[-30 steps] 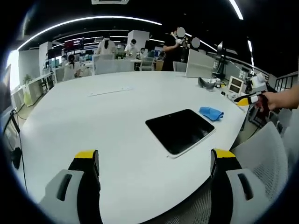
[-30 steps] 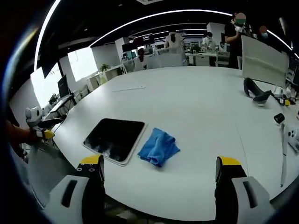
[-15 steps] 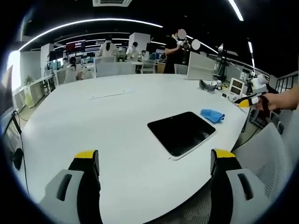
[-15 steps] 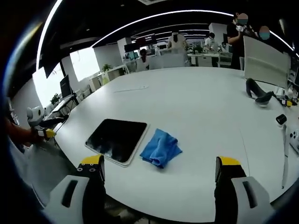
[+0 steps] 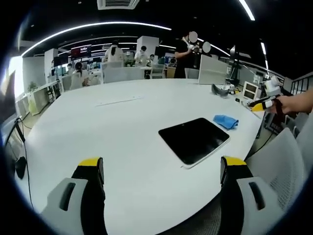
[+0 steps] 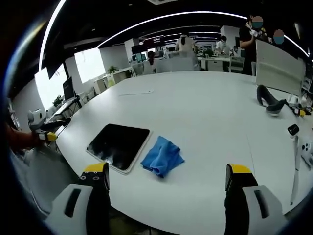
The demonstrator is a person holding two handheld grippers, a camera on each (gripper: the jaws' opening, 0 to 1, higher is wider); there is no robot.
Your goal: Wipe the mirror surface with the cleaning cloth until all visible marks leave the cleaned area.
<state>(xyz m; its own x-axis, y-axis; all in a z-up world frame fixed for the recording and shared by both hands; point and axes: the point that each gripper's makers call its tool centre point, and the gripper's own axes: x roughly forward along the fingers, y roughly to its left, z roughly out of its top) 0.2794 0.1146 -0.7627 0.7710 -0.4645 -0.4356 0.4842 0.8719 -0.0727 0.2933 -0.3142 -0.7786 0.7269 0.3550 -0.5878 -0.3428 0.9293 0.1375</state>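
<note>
In the left gripper view, your left claw [image 5: 160, 172] hangs with jaws apart and empty above the near edge of the white table [image 5: 98, 127]. The mirror [image 5: 194, 139] lies dark and flat ahead and to the right of it, with the cleaning cloth [image 5: 226, 121] just beyond the mirror's far corner. Use this claw, if at all, to steady the mirror's rim; the chair back [image 5: 281, 169] at the claw's right crowds that side.

In the right gripper view, your right claw [image 6: 166, 177] is spread wide and holds nothing. The crumpled blue cloth sits straight ahead of it, just beside the mirror's right edge. Lower onto the cloth's raised middle fold and pinch there, clear of the mirror. Far to the claw's right a black curved object [image 6: 270, 100] and small devices [image 6: 299, 142] lie well apart from your path.
</note>
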